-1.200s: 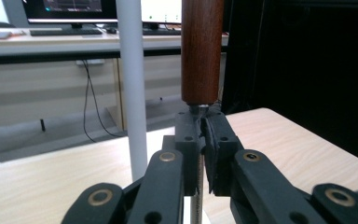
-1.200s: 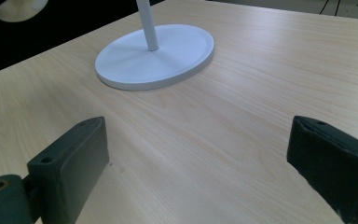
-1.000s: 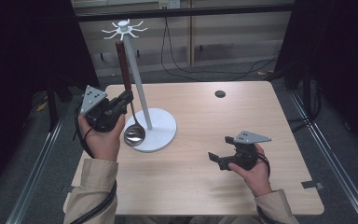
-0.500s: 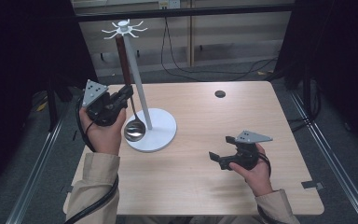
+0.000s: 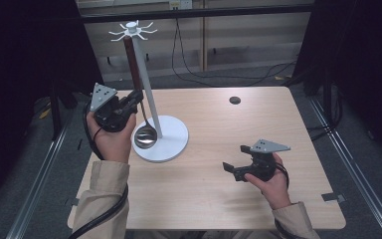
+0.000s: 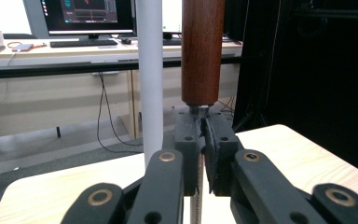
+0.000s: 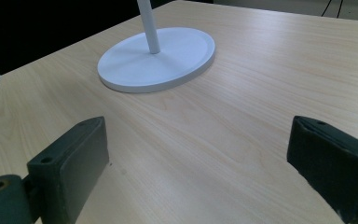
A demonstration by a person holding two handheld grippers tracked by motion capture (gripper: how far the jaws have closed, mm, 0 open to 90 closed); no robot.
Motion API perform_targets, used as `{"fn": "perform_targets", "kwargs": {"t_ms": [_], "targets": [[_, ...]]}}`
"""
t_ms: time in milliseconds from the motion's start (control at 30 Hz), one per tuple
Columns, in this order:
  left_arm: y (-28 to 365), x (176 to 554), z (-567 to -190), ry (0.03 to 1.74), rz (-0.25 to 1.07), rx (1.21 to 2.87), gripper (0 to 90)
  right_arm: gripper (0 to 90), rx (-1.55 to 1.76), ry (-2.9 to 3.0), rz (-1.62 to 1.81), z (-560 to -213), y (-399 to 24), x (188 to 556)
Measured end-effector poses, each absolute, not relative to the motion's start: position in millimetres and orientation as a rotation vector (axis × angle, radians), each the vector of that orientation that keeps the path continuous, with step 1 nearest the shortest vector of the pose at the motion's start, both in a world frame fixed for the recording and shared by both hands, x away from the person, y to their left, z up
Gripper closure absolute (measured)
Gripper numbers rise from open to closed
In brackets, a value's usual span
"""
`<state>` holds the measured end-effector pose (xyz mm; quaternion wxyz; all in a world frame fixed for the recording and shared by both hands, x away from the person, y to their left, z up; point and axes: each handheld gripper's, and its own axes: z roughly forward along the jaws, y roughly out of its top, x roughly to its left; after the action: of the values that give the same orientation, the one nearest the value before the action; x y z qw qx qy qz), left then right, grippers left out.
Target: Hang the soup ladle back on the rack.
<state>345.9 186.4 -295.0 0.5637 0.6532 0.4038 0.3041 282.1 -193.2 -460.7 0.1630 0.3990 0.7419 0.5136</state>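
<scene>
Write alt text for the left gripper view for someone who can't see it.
The left gripper, seen from behind its black fingers, is shut on the thin metal shaft of a ladle just below its brown wooden handle, held upright. A white pole stands just to the left, with desks and monitors behind.

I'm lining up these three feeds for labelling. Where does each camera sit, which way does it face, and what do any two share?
High view: above the person's side, looking forward and down on the table; both forearms, left gripper and right gripper show.
Left gripper view: rides the left gripper, looking along fingers shut on the ladle.
Right gripper view: rides the right gripper, facing the stand over open fingers.
All three share the stand.
</scene>
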Motion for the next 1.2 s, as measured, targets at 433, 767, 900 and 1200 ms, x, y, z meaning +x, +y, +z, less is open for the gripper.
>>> {"fn": "perform_targets", "kwargs": {"t_ms": [433, 767, 900, 1200], "targets": [[186.1, 343.0, -292.7, 0.935, 0.714, 1.525, 85.3, 5.1, 1.144, 2.111, 1.464, -460.6, -195.9, 282.1], [194.8, 342.4, -290.6, 0.957, 0.718, 1.522, 85.3, 5.1, 1.132, 2.117, 1.465, -458.9, -191.9, 281.8], [192.7, 345.9, -291.9, 0.963, 0.708, 1.523, 85.2, 5.1, 1.131, 2.113, 1.469, -458.4, -192.2, 282.0], [190.0, 356.2, -297.0, 0.982, 0.708, 1.516, 85.2, 5.1, 1.138, 2.105, 1.472, -458.9, -196.5, 282.5]]}}
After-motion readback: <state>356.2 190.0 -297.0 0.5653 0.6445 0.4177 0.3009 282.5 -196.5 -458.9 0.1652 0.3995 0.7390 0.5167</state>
